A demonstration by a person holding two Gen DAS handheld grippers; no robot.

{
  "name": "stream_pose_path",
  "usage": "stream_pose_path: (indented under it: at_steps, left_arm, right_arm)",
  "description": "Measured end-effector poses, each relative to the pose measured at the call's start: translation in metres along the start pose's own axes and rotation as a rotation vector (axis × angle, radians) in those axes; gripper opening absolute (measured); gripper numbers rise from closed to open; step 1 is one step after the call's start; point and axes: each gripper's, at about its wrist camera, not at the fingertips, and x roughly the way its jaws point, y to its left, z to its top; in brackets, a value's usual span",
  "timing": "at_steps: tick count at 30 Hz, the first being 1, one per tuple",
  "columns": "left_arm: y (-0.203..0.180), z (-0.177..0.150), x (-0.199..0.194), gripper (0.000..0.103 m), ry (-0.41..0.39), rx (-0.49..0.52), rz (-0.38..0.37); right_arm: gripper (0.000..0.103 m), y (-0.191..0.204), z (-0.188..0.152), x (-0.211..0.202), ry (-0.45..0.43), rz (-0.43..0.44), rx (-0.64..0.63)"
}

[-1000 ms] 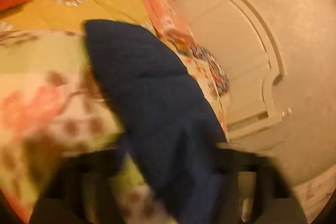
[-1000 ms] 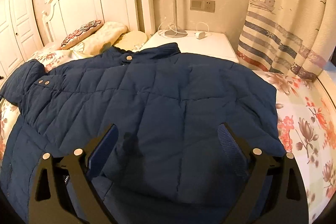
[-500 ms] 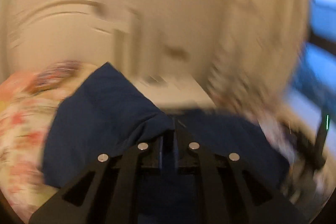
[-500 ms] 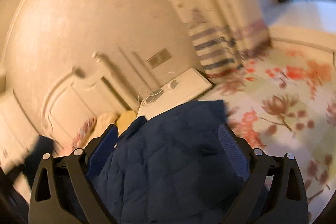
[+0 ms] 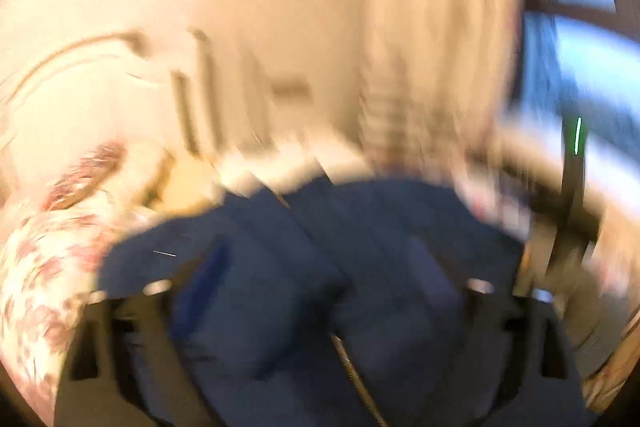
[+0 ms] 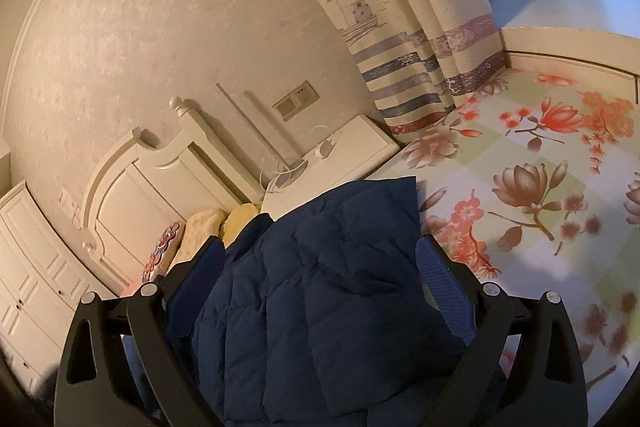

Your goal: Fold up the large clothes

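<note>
Opening, the left gripper (image 5: 320, 279) frees the navy jacket (image 6: 320, 299), clamped a moment ago; fold laid; right gripper (image 6: 320, 259) wide, empty.

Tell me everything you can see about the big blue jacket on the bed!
The jacket is dark navy, puffy and quilted, with stitched lines making padded squares, so it looks like a soft winter coat. It lies on the flowery bedsheet, folded over itself into a narrower bundle, one corner pointing toward the white nightstand. A zipper shows in the blurry left view. It sits between the wide-apart fingers of both grippers; neither squeezes it.
</note>
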Motion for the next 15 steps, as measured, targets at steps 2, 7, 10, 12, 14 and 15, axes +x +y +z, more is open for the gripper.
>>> stream_pose_path:
  at_steps: [2, 7, 10, 12, 14, 15]
  left_arm:
    - [0.045, 0.003, -0.013, 0.101, -0.056, -0.165, 0.068]
    - [0.166, -0.045, 0.008, 0.054, 0.119, -0.536, 0.378]
    - [0.194, -0.076, 0.025, 0.048, 0.224, -0.613, 0.396]
    - [0.193, -0.077, 0.037, 0.048, 0.256, -0.604, 0.377]
    - [0.193, -0.075, 0.040, 0.054, 0.253, -0.585, 0.390]
    - [0.194, -0.076, 0.041, 0.059, 0.256, -0.586, 0.402]
  right_arm:
    - [0.093, 0.005, -0.001, 0.001, 0.002, -0.006, -0.023]
    - [0.093, 0.031, -0.009, 0.002, 0.006, 0.001, -0.168]
    - [0.093, 0.059, -0.021, 0.003, 0.014, 0.028, -0.324]
    - [0.093, 0.080, -0.031, 0.005, 0.044, 0.070, -0.428]
    - [0.093, 0.112, -0.049, 0.010, 0.147, 0.179, -0.558]
    - [0.093, 0.131, -0.062, 0.011, 0.209, 0.228, -0.643]
